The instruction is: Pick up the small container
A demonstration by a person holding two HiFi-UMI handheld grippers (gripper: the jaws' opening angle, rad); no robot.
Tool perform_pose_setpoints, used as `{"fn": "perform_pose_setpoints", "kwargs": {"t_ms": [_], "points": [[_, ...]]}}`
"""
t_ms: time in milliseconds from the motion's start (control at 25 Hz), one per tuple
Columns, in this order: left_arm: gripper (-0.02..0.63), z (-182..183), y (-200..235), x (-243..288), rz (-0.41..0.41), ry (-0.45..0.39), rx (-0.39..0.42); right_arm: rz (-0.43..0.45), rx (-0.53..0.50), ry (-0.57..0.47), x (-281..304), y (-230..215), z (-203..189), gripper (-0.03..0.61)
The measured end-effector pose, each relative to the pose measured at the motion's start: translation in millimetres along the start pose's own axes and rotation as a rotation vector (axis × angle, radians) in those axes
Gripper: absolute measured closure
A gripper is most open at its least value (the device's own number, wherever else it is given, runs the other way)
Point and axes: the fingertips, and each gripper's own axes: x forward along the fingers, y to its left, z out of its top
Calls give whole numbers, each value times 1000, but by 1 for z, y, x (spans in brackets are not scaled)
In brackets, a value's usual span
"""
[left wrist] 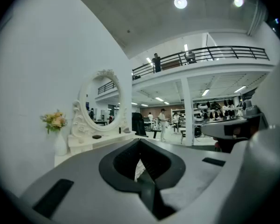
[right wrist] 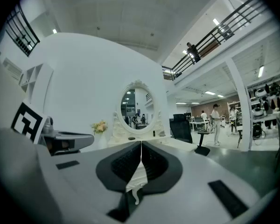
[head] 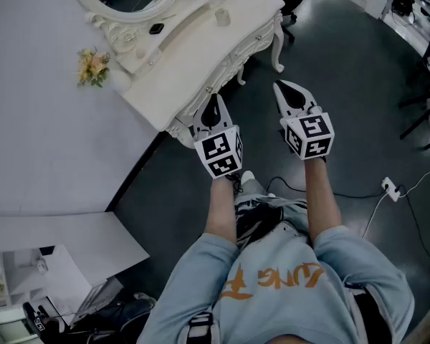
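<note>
Forearms (head: 222, 208) reach forward side by side, left hand-held gripper (head: 213, 97) and right hand-held gripper (head: 281, 86) both closed, empty.
</note>
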Motion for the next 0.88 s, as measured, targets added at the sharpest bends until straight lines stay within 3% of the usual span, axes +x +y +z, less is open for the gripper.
{"fn": "perform_pose_setpoints", "kwargs": {"t_ms": [160, 600, 880], "points": [[592, 10, 6, 1, 20, -52, -42, -1, 12, 10, 4, -5, -2, 549], [592, 27, 4, 42, 8, -68, -42, -14, -29, -8, 32, -40, 24, 549], [592, 17, 16, 85, 10, -43, -44, -8, -35, 13, 70, -58, 16, 549]]}}
